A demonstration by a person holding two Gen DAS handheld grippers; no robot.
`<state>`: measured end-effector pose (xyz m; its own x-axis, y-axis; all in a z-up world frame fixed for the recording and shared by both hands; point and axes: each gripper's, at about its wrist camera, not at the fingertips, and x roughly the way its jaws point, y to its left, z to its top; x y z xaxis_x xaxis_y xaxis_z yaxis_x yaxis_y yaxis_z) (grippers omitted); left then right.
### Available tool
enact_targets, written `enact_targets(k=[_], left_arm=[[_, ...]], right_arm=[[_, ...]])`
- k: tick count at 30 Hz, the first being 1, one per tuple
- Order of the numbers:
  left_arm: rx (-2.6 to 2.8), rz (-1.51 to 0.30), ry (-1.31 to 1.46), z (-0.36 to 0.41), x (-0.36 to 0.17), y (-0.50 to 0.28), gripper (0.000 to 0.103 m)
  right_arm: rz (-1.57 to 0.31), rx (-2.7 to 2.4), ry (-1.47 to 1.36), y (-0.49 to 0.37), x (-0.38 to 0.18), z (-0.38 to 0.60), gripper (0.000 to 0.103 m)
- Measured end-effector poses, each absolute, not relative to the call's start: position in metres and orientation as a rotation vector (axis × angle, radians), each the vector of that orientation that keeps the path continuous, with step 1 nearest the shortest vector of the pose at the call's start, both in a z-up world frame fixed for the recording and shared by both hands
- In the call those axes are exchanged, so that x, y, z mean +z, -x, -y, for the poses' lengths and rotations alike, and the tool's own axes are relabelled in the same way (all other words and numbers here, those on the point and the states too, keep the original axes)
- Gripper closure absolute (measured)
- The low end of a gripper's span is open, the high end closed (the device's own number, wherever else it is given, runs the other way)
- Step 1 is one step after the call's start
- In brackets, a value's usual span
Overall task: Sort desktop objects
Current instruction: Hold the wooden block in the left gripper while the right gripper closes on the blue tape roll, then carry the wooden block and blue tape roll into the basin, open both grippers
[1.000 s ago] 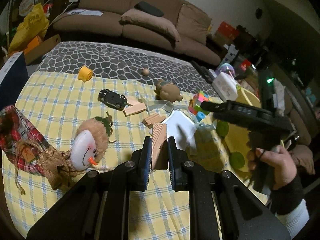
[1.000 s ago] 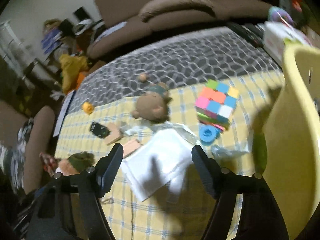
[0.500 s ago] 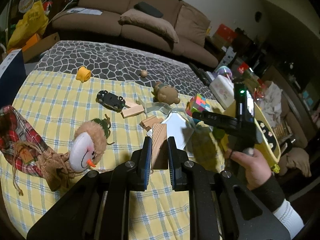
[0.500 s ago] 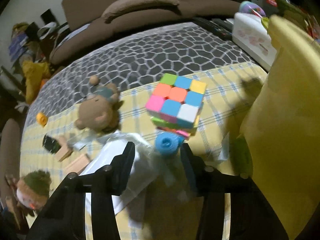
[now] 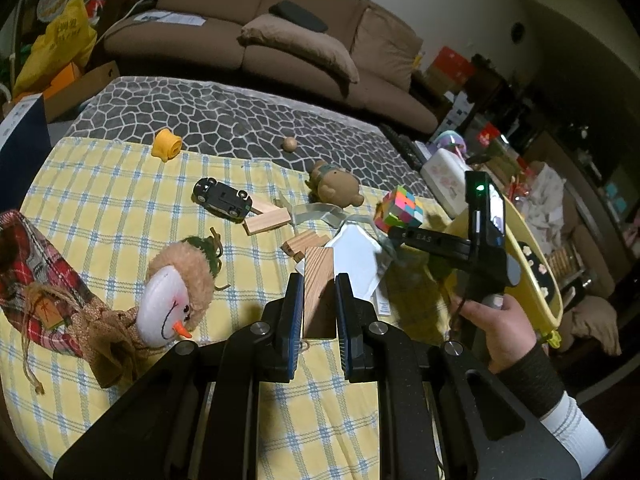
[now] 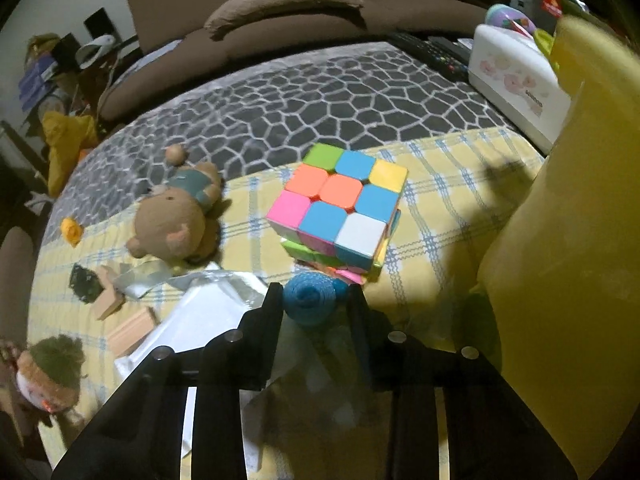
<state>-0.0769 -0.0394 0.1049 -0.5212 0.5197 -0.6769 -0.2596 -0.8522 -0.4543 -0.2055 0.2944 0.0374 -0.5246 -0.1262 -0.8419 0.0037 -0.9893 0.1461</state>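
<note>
My left gripper (image 5: 319, 278) is shut on a pale wooden block (image 5: 319, 264), held upright above the yellow checked cloth (image 5: 100, 200). My right gripper (image 6: 314, 292) points down at a small blue roll (image 6: 308, 300) lying just in front of the colourful puzzle cube (image 6: 340, 208). Its jaws are closing, with the roll between them and the fingers close to its sides. In the left wrist view the right gripper (image 5: 394, 236), held by a hand (image 5: 496, 320), sits low beside the cube (image 5: 400, 210) and the yellow bin (image 5: 532, 248).
On the cloth lie a snowman doll (image 5: 172, 300), a black toy car (image 5: 222, 198), loose wooden blocks (image 5: 266, 220), a brown bear (image 6: 176, 216), a white packet (image 5: 356, 256) and a yellow roll (image 5: 166, 148). A white box (image 6: 516, 84) stands behind the yellow bin (image 6: 560, 240).
The right gripper has come down and forward to the blue roll, and its jaws have narrowed from wide apart to around the roll. The left gripper and its block have stayed put.
</note>
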Motion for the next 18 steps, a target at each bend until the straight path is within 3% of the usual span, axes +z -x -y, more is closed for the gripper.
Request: enact_targets(k=[18], left_arm=[[2.342, 0.393, 1.113, 0.015, 0.127, 0.059, 0.089]], right_arm=[[0.200, -2.595, -1.220, 0.147, 0.136, -0.292, 0.071]])
